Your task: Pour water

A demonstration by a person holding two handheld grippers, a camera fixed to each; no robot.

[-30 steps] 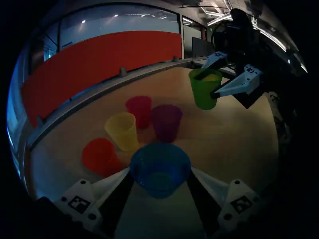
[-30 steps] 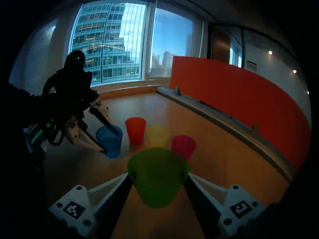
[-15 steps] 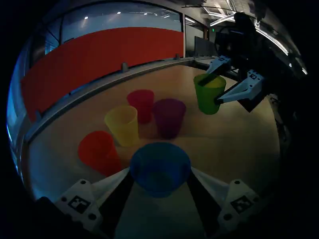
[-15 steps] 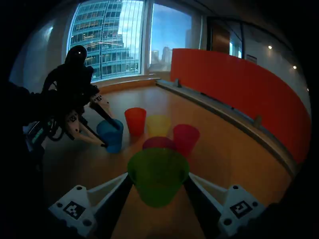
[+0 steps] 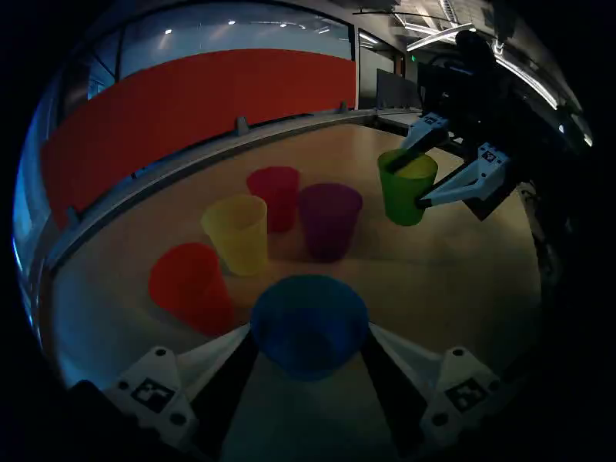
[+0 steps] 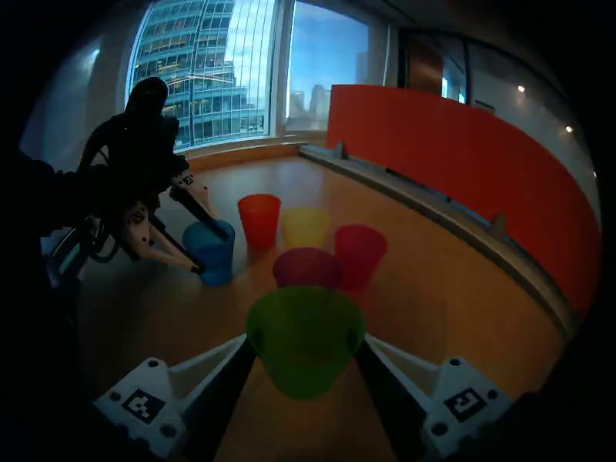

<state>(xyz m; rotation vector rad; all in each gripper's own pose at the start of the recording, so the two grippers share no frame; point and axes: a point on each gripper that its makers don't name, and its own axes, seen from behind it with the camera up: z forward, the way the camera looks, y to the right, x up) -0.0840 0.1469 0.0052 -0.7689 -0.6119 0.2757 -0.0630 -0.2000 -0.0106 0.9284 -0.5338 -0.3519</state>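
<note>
**Blue and green cups both clamped, both upright**

Pinched between the two fingers of the left gripper [image 5: 309, 333]: a blue cup [image 5: 309, 354], gripped on both sides just under the rim. Upright, mouth open toward the lens, close in at the near edge of the left gripper view. Cannot tell whether any water inside, nor whether lifted or resting on the wooden table [image 5: 462, 262].

Clamped the same way in the right gripper [image 6: 304, 343]: a green cup [image 6: 304, 369], upright, close in at the near edge of the right gripper view. From the left gripper view, far off to the right across the table, with a yellowish tint inside; contents unclear.

Between the two held cups, standing free on the table: a cluster of four, placed here as in the left gripper view.
- Red cup [image 5: 189, 285] at the near left.
- Yellow cup [image 5: 239, 235] just beyond it.
- Pink cup [image 5: 275, 196] farther back.
- Purple cup [image 5: 329, 223] just right of the pink, nearest the green one.

All four upright and close together.

Along the far edge of the table: a long red partition [image 5: 192, 100]. In the right gripper view, behind the blue cup: the dark figure of a person [image 6: 142, 154] against a tall window [image 6: 223, 69].
</note>
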